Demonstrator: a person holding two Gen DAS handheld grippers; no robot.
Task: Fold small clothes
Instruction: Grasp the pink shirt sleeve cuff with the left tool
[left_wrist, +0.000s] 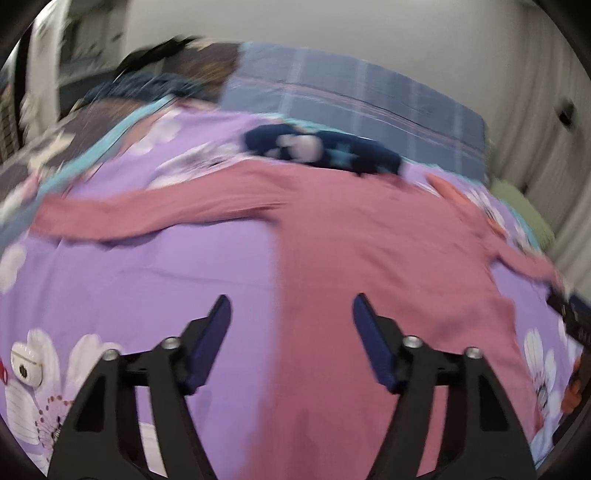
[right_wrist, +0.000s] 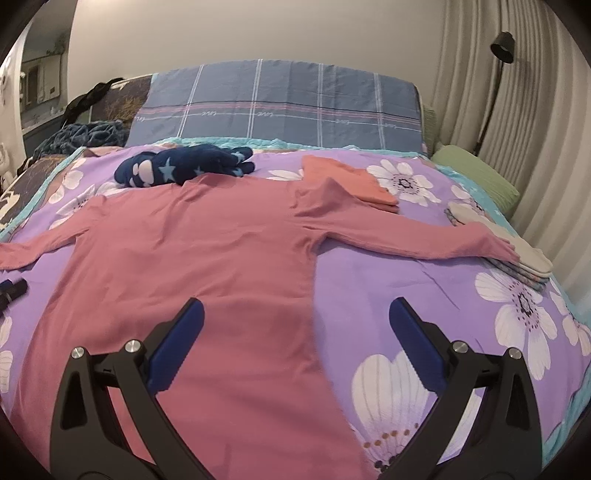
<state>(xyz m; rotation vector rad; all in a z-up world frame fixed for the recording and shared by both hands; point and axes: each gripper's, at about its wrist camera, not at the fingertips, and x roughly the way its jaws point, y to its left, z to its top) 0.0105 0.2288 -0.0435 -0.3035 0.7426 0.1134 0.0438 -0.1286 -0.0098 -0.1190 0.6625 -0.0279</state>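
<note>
Both hand-held grippers hovered spread wide and empty above the bed (right_wrist: 388, 266), the left hand-held gripper (left_wrist: 291, 306) over the near left edge of the garment's body and the right hand-held gripper (right_wrist: 295, 310) over its near right edge. On the bed's purple flowered cover, the pink long-sleeved top (right_wrist: 207, 251) lay flat and spread, body running from near to far, one sleeve reaching left and the other reaching right until its cuff touched a stack of pale folded clothes (right_wrist: 528, 262). Just beyond the collar sat a navy star-print bundle (right_wrist: 184, 166), and a folded orange piece (right_wrist: 351, 181) lay at the far right shoulder. The fold had apparently not begun. To do it well, each gripper should probably pinch one sleeve near the cuff, taking only the top and not the cover beneath, then carry it across the body, keeping the cloth smooth. The left view was blurred, so fine creases there could not be judged.
</note>
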